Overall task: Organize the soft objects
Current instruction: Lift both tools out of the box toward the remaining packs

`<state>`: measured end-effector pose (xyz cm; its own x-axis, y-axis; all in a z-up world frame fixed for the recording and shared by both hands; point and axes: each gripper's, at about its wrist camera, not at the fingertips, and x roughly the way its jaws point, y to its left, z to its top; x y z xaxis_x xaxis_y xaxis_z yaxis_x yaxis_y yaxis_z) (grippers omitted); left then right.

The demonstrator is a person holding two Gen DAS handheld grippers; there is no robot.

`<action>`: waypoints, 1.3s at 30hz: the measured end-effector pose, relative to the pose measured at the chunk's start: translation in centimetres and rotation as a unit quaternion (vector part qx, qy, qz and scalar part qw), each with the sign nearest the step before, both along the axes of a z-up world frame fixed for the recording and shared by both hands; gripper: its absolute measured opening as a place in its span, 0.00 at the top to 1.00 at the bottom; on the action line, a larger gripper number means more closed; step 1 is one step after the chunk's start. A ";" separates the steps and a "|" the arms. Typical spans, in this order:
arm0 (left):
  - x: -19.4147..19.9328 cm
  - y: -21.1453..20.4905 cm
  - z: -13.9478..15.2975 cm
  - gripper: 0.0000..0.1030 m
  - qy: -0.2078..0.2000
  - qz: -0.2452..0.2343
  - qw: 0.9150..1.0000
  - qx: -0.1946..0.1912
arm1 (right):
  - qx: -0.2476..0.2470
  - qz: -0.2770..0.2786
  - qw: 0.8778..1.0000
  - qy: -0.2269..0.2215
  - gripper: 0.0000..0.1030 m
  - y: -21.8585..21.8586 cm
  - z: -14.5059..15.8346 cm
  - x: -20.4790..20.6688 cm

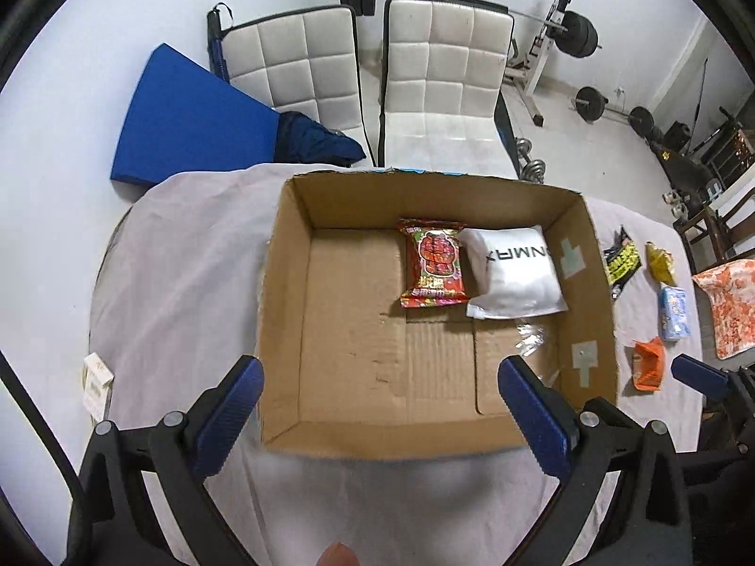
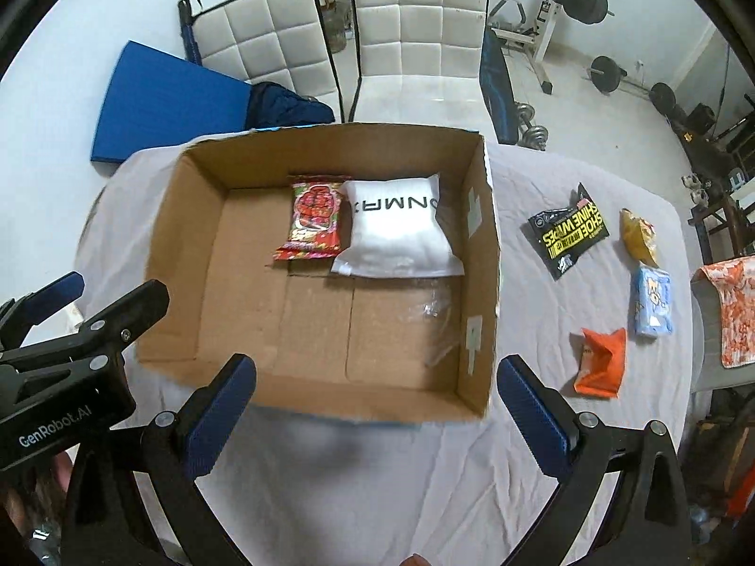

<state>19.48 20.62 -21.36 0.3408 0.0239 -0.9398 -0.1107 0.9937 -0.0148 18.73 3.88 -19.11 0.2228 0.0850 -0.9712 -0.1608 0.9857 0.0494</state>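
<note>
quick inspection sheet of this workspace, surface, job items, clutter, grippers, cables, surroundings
surface: table under a wrinkled pale cloth.
job's things: open cardboard box holding a red snack packet and a white pouch side by side at its far wall. To the box's right, on the cloth: black wipes pack, yellow packet, light blue pack, orange packet.
clutter: small pale box near the table's left edge; patterned orange cloth at right.
grippers: left gripper and right gripper both open, holding nothing, at the box's near wall.
cables: nothing seen.
surroundings: two white padded chairs, blue mat, barbell rack.
</note>
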 end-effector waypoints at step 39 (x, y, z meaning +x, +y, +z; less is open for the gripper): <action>10.4 -27.5 1.8 0.01 0.011 -0.195 0.980 0.039 | -0.016 -0.163 0.985 0.057 0.00 -36.3 -2.9 7.8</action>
